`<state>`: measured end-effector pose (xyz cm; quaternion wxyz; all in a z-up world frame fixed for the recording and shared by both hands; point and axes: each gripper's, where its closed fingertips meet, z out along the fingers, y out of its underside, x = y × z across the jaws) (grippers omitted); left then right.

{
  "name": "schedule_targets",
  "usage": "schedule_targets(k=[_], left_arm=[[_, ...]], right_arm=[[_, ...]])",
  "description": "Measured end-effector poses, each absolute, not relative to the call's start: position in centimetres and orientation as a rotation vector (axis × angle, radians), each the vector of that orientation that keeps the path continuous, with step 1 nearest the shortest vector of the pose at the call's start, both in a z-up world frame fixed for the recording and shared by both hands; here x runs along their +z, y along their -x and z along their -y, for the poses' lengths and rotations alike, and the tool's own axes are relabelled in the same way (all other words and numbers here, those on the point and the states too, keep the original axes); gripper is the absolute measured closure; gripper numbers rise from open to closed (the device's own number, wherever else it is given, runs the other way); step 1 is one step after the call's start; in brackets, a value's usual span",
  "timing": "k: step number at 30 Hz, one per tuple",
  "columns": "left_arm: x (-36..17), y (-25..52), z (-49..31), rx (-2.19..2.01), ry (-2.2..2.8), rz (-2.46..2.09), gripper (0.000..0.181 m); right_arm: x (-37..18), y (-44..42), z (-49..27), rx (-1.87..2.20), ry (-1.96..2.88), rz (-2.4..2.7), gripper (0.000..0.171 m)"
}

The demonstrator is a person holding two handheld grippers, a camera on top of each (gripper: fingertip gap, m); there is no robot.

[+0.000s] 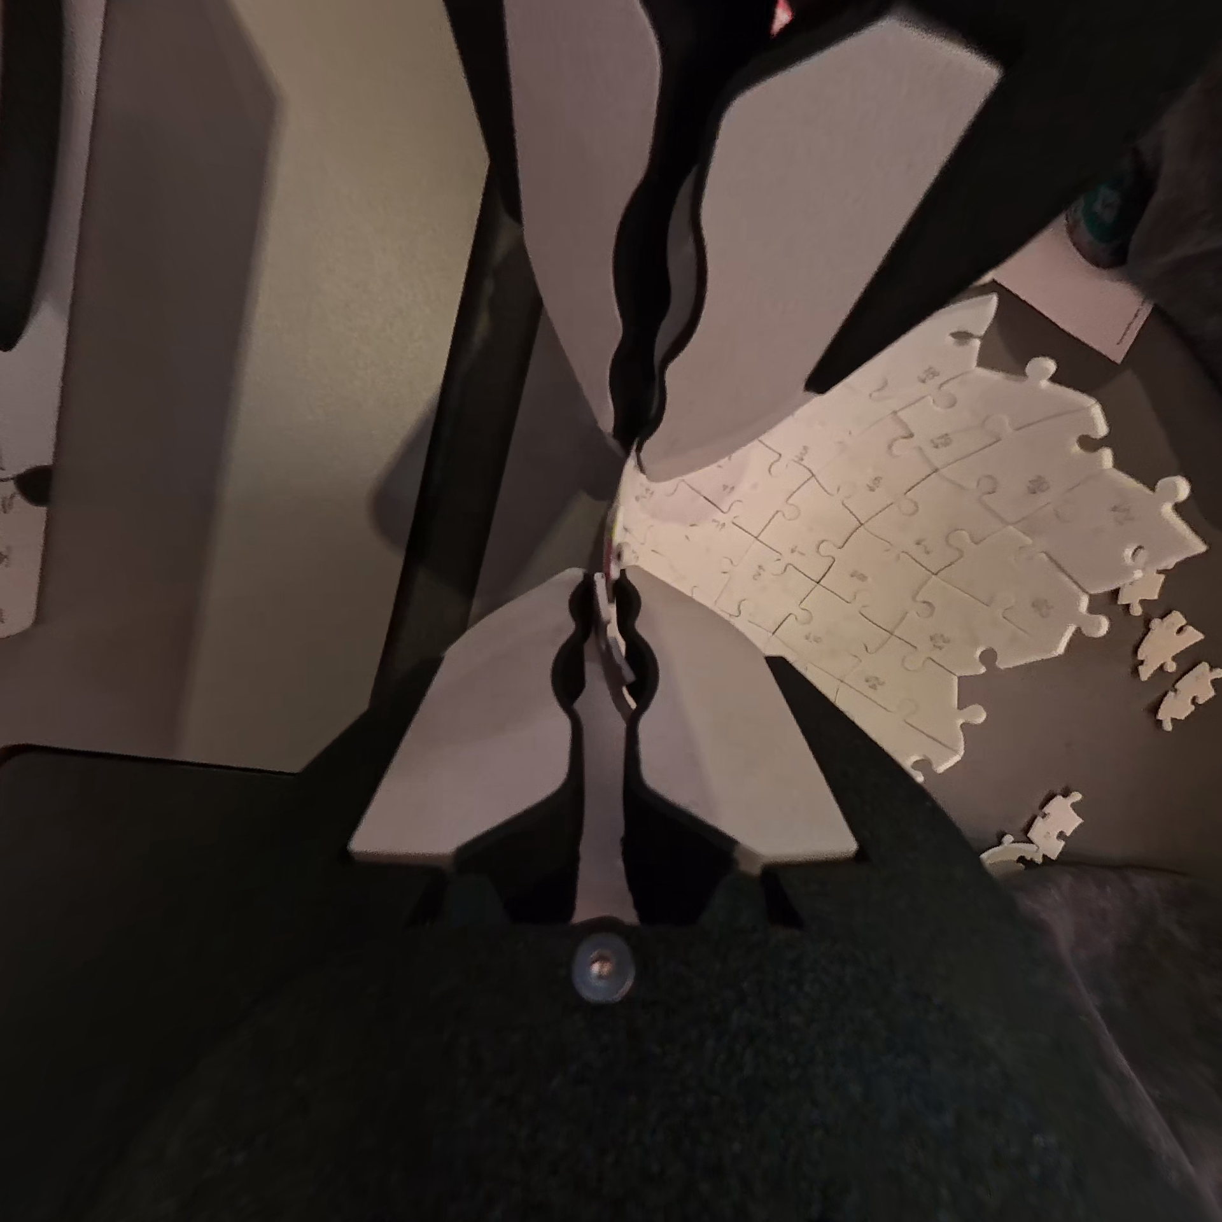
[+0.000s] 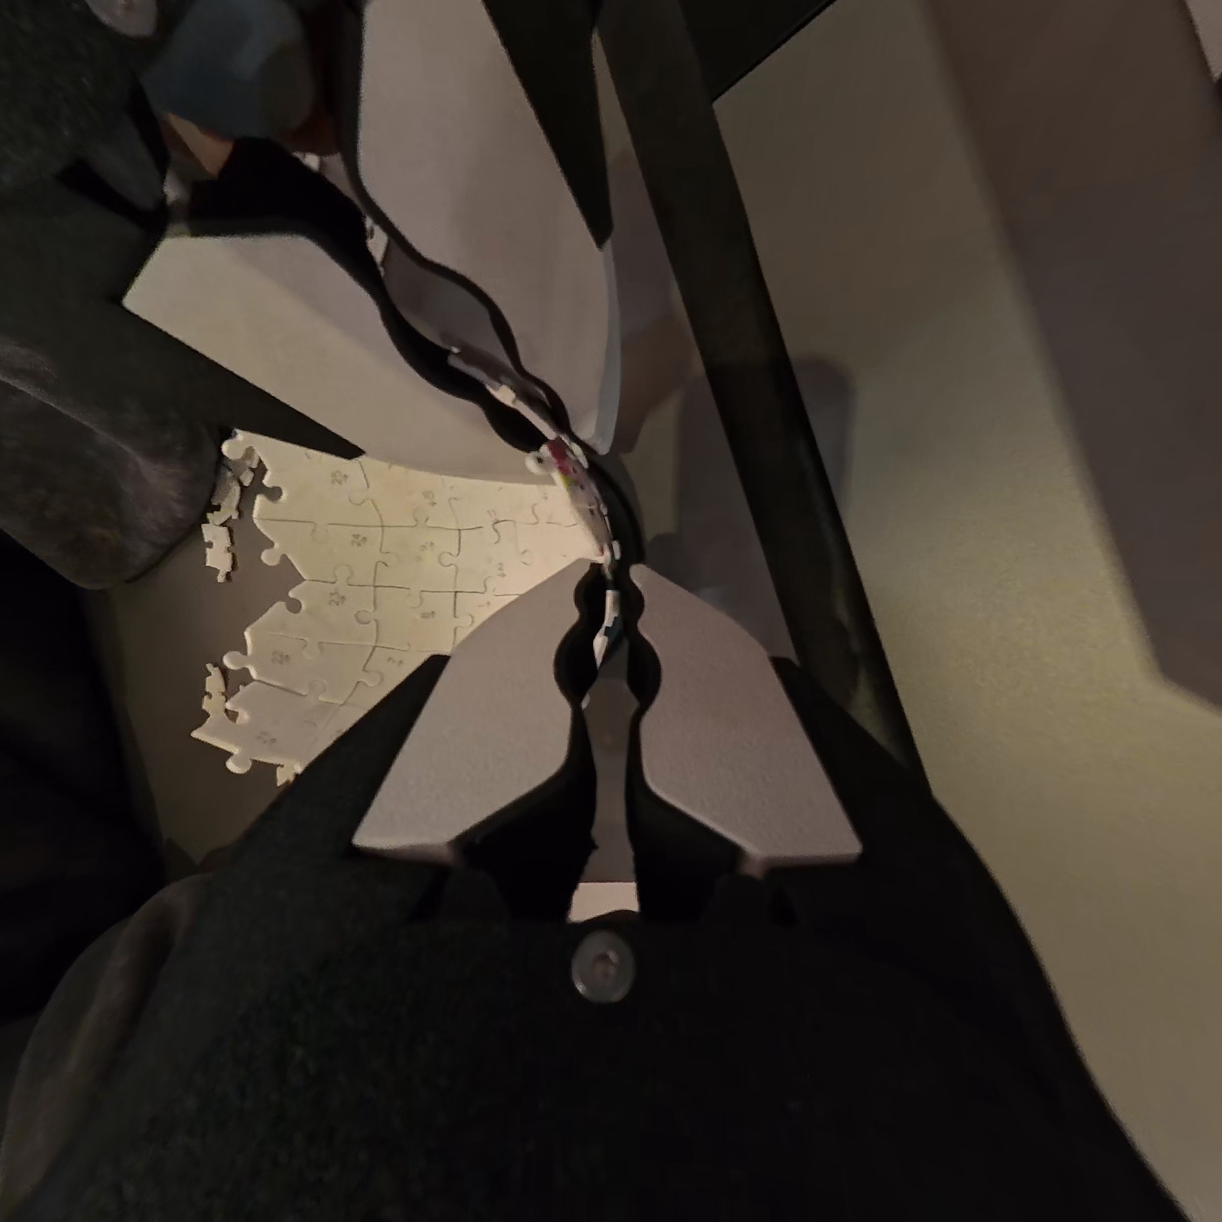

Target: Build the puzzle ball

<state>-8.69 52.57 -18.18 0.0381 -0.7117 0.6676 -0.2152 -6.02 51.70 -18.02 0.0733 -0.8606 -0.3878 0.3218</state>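
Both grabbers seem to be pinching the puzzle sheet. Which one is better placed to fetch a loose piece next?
Probably the left gripper: the loose pieces lie beside the assembled sheet on its side. The right gripper pinches the same edge, so it could hold on.

Both grippers (tip to tip) (image 1: 605, 595) on puzzle sheet (image 1: 926, 542)

Both grippers crowd same edge of curved puzzle sheet (image 1: 893, 549), tips nearly meeting. Loose pieces (image 1: 1170, 651) litter surface beside sheet. Dark post (image 2: 747, 397) close behind, possibly chair leg.
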Motion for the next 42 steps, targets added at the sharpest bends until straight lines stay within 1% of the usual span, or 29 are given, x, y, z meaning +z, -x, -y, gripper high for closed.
schedule_targets(k=[3,7,12,15,21,25,26,27,30,33,39,42], left_arm=[[-18.1,8.6,-52.5,-0.666,2.176,-2.051,0.176],[-18.2,8.7,-52.5,-0.695,2.187,-2.048,0.176],[-18.5,8.7,-52.3,-0.743,2.200,-2.052,0.176],[-18.6,8.5,-52.2,-0.777,2.204,-2.047,0.176],[-18.7,8.4,-52.1,-0.859,2.206,-2.033,0.176],[-18.7,8.3,-52.2,-0.887,2.201,-2.023,0.175],[-18.6,8.3,-52.3,-0.894,2.199,-2.013,0.173],[-18.4,8.3,-52.4,-0.900,2.200,-2.000,0.168],[-17.6,8.6,-53.1,-0.889,2.194,-1.962,0.165],[-16.8,8.6,-52.9,-0.926,2.175,-1.947,0.165],[-18.0,8.6,-52.7,-0.811,2.187,-2.004,0.166],[-18.2,8.2,-52.6,-0.816,2.190,-2.005,0.174]], right_arm=[[-18.1,6.1,-51.5,0.991,2.584,1.167,0.166],[-18.4,5.6,-51.0,1.029,2.610,1.166,0.157],[-17.1,5.9,-51.7,1.060,2.512,1.147,0.155],[-16.3,6.8,-52.1,1.049,2.414,1.196,0.156],[-16.7,7.3,-52.7,1.027,2.346,1.231,0.166],[-17.1,7.1,-53.1,0.999,2.331,1.228,0.169],[-17.1,7.1,-53.1,1.011,2.335,1.221,0.169],[-17.1,7.0,-53.1,1.017,2.341,1.215,0.169],[-17.3,6.9,-53.0,1.017,2.349,1.212,0.169],[-17.3,6.9,-53.0,1.004,2.350,1.218,0.169],[-17.3,7.0,-53.1,0.989,2.350,1.224,0.169],[-17.4,7.0,-53.1,0.978,2.351,1.225,0.169]])
